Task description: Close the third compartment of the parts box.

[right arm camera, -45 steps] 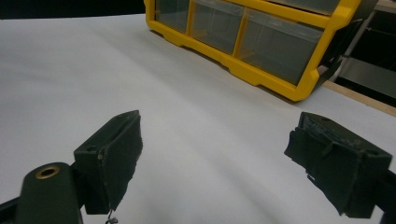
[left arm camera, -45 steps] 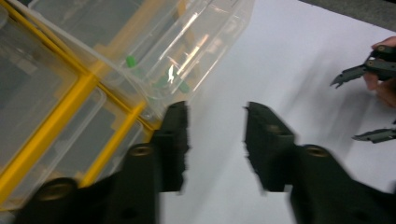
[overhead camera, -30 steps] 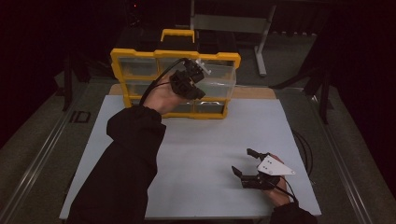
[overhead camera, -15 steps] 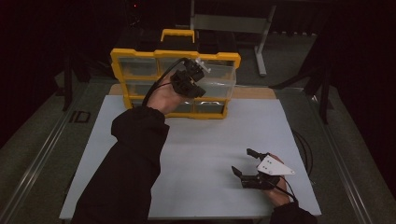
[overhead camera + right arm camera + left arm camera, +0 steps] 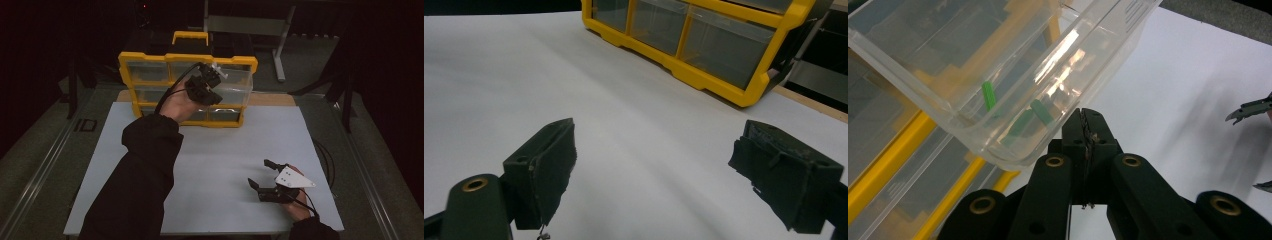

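The left gripper pinches its jaws tight on the rim of a clear drawer, which hangs tilted just beyond the tips, pulled from the yellow organizer. Green pieces lie inside it. The right gripper rests well apart, jaws spread with nothing between them.

Both arms are in loose black long sleeves, the left one bunched in soft folds at the cuff. Each hand carries a matte black two-jaw tool. The left tool has chunky black links pinned with brass-coloured ringed rivets, plus small dark screw holes lower down, and a thin black cable loops off its body. The right tool has blocky jaws faced with rough black padding that's a bit frayed at the edges, another brass ring on one link, and a pale grey three-cornered plate with two tiny dots on top.
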Action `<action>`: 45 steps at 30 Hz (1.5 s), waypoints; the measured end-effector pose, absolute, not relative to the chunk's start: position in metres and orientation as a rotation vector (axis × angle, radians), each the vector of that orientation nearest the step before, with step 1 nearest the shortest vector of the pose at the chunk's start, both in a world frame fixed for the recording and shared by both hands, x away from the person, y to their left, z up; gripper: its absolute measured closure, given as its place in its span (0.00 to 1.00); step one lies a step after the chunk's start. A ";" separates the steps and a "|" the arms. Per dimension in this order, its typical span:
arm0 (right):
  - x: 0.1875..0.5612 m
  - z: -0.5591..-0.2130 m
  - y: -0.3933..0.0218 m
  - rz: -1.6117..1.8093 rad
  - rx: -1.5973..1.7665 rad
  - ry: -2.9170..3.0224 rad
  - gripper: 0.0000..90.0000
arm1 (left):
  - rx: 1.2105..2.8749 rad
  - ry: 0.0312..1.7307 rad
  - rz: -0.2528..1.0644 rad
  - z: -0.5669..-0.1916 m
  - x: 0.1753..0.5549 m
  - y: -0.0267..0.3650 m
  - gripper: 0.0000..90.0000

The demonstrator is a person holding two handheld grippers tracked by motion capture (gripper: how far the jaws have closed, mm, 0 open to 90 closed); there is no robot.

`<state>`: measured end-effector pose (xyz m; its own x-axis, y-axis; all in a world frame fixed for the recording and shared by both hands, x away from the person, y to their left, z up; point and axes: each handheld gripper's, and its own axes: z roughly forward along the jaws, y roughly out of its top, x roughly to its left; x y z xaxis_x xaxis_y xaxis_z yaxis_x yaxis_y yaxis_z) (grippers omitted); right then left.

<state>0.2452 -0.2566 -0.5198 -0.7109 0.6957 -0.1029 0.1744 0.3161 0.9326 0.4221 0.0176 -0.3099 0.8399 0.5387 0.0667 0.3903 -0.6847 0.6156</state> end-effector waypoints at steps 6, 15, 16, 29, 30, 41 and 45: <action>0.245 -0.520 -0.255 1.387 0.765 2.098 0.17 | 2.392 0.693 0.328 -0.310 0.425 0.015 1.00; 0.245 -0.520 -0.255 1.386 0.764 2.098 0.17 | 2.378 0.709 0.327 -0.312 0.428 0.014 1.00; 0.245 -0.520 -0.256 1.387 0.762 2.095 0.17 | 2.370 0.714 0.327 -0.313 0.429 0.014 1.00; 0.244 -0.519 -0.256 1.384 0.761 2.096 0.17 | 2.375 0.726 0.312 -0.322 0.433 0.014 1.00; 0.244 -0.519 -0.256 1.384 0.761 2.097 0.17 | 2.371 0.730 0.309 -0.323 0.434 0.014 1.00; 0.244 -0.520 -0.256 1.379 0.764 2.100 0.17 | 2.340 0.763 0.325 -0.323 0.440 0.014 1.00; 0.244 -0.520 -0.256 1.378 0.762 2.100 0.17 | 2.340 0.767 0.319 -0.323 0.441 0.015 1.00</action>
